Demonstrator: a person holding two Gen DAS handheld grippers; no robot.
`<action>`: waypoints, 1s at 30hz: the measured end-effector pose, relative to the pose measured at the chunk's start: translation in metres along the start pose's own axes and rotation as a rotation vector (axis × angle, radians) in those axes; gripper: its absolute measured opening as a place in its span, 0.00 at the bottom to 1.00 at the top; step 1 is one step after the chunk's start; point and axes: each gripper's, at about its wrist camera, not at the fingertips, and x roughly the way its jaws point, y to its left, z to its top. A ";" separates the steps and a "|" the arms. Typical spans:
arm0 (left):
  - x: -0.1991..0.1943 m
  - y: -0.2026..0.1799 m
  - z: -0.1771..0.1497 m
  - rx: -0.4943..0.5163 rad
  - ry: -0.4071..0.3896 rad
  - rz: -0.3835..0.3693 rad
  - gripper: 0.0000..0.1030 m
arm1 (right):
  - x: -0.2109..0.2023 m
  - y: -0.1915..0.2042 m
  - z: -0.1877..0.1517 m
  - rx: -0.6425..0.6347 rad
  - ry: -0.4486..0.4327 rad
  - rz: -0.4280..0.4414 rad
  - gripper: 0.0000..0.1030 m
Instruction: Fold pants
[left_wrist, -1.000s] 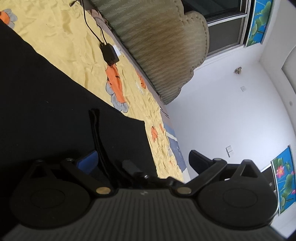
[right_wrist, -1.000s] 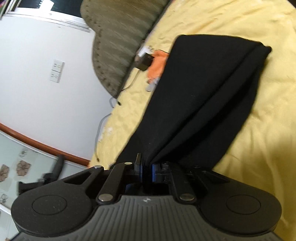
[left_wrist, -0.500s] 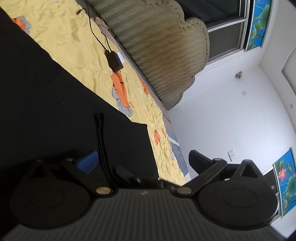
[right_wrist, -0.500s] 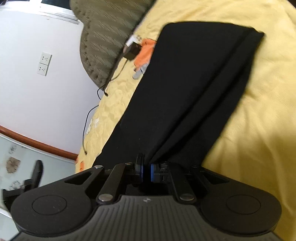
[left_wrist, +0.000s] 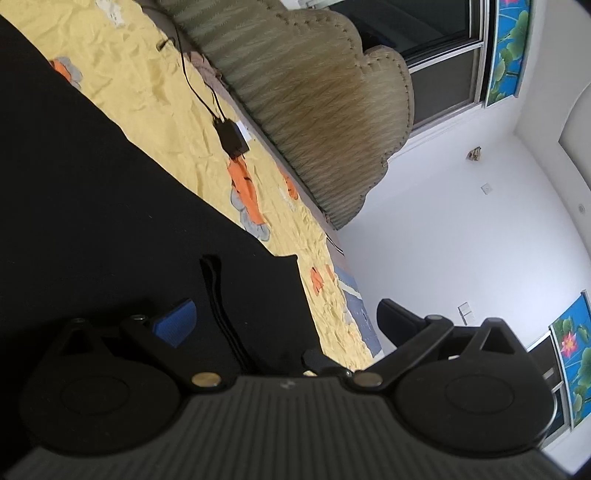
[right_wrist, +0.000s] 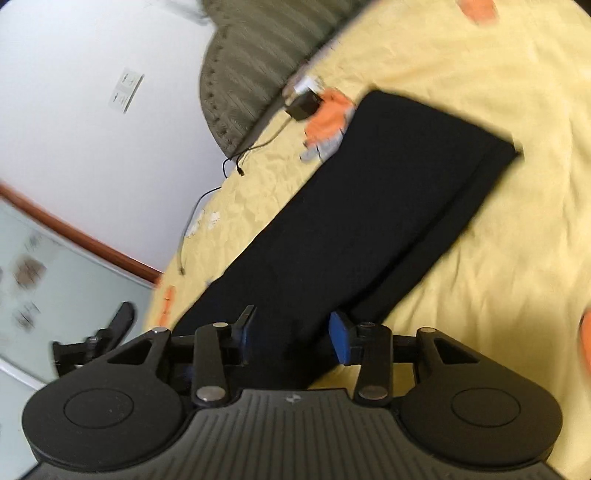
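My right gripper (right_wrist: 291, 334) has just been opening, its jaws now clear of the black pants (right_wrist: 373, 206) lying folded lengthwise on the yellow bedsheet (right_wrist: 498, 258), so the fold settles. My left gripper (left_wrist: 280, 325) stands wide open over the waistband corner.

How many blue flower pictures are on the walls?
2. The upper flower panel hangs at the top right beside the dark window. The lower flower panel is at the right edge. More may be out of view.

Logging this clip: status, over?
Right gripper just opened, pants between pads, unpinched. Left gripper open over the pants. Charger beside them, not blocking.
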 end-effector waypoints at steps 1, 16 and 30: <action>-0.001 0.002 0.000 -0.008 -0.003 -0.001 1.00 | 0.001 0.002 0.001 -0.023 -0.009 -0.023 0.40; -0.016 0.003 0.001 0.025 -0.029 -0.018 1.00 | -0.004 0.070 -0.005 -0.644 0.179 -0.100 0.48; -0.043 0.002 0.010 0.039 -0.093 0.007 1.00 | 0.045 0.110 -0.022 -1.046 0.130 -0.368 0.49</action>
